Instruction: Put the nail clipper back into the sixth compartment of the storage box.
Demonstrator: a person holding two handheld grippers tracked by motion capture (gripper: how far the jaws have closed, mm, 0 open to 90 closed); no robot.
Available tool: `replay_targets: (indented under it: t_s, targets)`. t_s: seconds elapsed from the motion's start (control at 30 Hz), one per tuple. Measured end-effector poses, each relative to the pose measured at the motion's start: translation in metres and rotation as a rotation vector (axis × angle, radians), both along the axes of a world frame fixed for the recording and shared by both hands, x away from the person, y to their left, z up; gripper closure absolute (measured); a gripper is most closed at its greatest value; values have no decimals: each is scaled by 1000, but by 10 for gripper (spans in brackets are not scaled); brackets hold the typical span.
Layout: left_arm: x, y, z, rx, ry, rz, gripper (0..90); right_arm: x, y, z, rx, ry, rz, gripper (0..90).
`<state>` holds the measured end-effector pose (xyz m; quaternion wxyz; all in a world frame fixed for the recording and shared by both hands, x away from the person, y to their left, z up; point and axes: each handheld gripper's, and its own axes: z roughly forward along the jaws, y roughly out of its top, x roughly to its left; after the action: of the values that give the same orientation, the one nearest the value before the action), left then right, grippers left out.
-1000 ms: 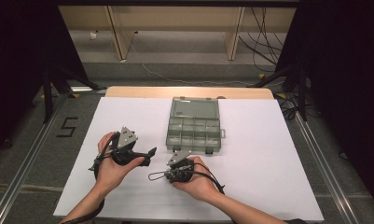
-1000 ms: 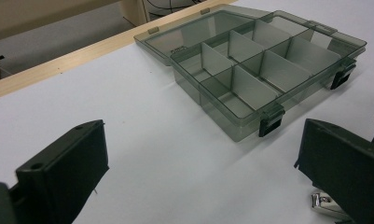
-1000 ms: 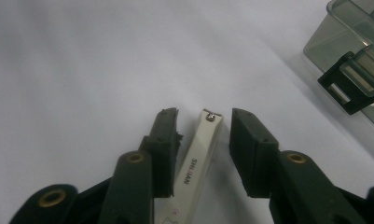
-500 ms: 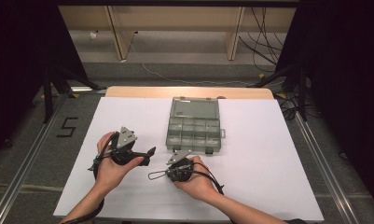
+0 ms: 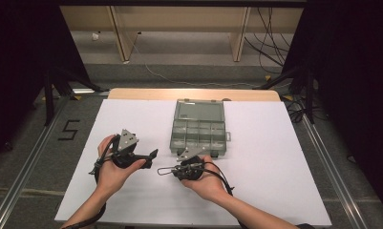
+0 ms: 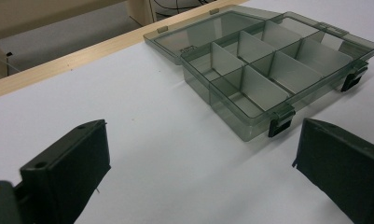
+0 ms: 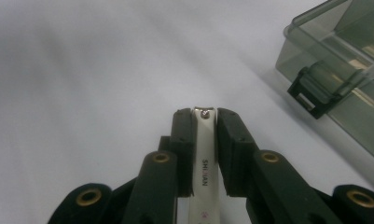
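While left gripper jaws gape | right gripper jaws, just closed, clamp nail clipper

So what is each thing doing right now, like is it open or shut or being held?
Organizer box: lid open and laid back, compartments look empty.
Box latches: undone.
Nail clipper: clamped between the right gripper's jaws.
Right gripper: shut on the nail clipper.
Left gripper: open, nothing between its jaws.
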<state>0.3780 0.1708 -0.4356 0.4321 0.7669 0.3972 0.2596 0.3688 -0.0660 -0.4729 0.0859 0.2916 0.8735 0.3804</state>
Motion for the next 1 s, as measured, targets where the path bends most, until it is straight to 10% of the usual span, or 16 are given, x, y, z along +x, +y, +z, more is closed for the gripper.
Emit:
replay_targets:
  t_s: [1.0]
  targets:
    - [0,-2,-2,-4,8,1,26,15,-25,31,113,-5,-58,777]
